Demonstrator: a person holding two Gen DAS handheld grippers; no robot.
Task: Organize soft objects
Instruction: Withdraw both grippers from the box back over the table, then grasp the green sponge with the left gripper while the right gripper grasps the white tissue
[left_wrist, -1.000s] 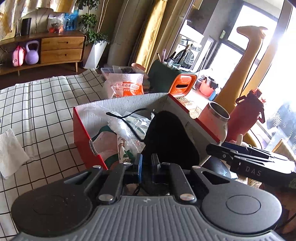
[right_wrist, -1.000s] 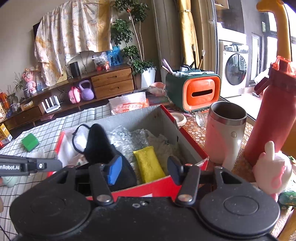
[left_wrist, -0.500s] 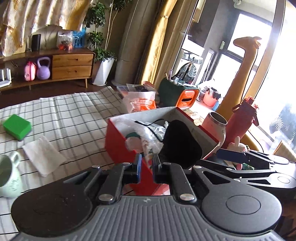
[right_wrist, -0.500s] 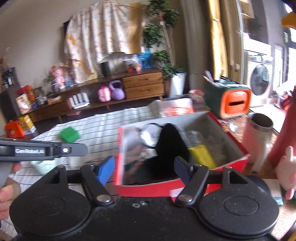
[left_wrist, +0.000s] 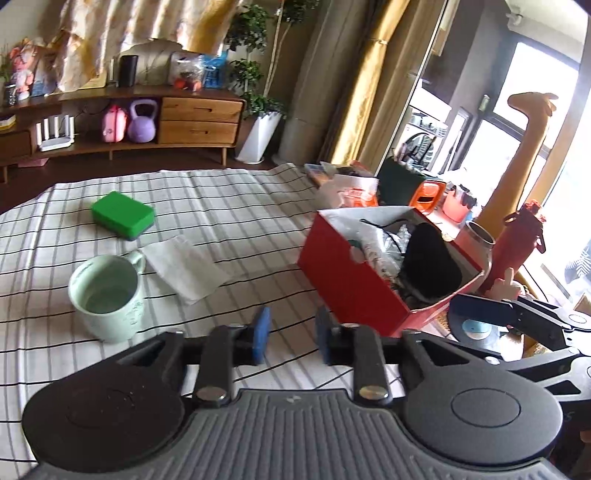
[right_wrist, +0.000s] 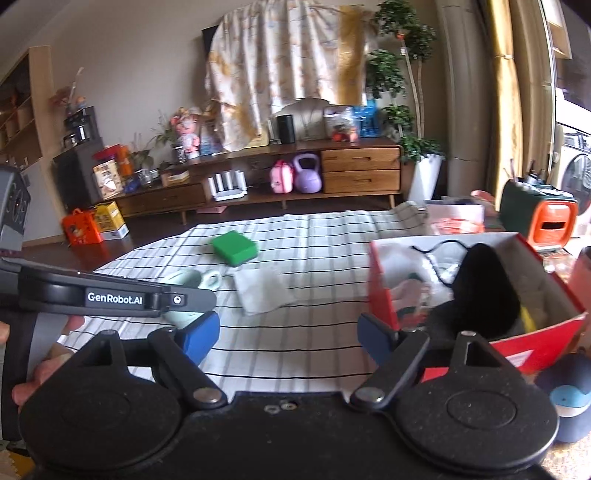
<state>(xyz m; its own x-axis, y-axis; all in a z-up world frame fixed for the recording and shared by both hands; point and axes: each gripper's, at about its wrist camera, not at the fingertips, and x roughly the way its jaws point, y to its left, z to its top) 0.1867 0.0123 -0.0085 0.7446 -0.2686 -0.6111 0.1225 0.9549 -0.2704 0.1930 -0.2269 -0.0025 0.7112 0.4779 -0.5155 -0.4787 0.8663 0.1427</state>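
Observation:
A red cardboard box (left_wrist: 354, 284) stands at the right of the checked cloth and holds a black cloth item (left_wrist: 428, 262), plastic wrap and a yellow pad; it also shows in the right wrist view (right_wrist: 554, 332). A green sponge (left_wrist: 122, 213) and a white folded cloth (left_wrist: 184, 264) lie on the cloth to the left; both also show in the right wrist view, the sponge (right_wrist: 235, 248) and the cloth (right_wrist: 260, 288). My left gripper (left_wrist: 291, 334) is open and empty, left of the box. My right gripper (right_wrist: 288, 332) is wide open and empty.
A pale green mug (left_wrist: 107, 297) stands near the front left. A steel tumbler (left_wrist: 478, 242), a red bottle (left_wrist: 517, 247) and an orange-green organiser (right_wrist: 543, 221) stand right of the box. A small navy whale toy (right_wrist: 569, 398) sits at front right.
Both grippers have pulled back and swung left from the box. My left gripper has opened; the black cloth item now lies in the box. My right gripper has opened wider.

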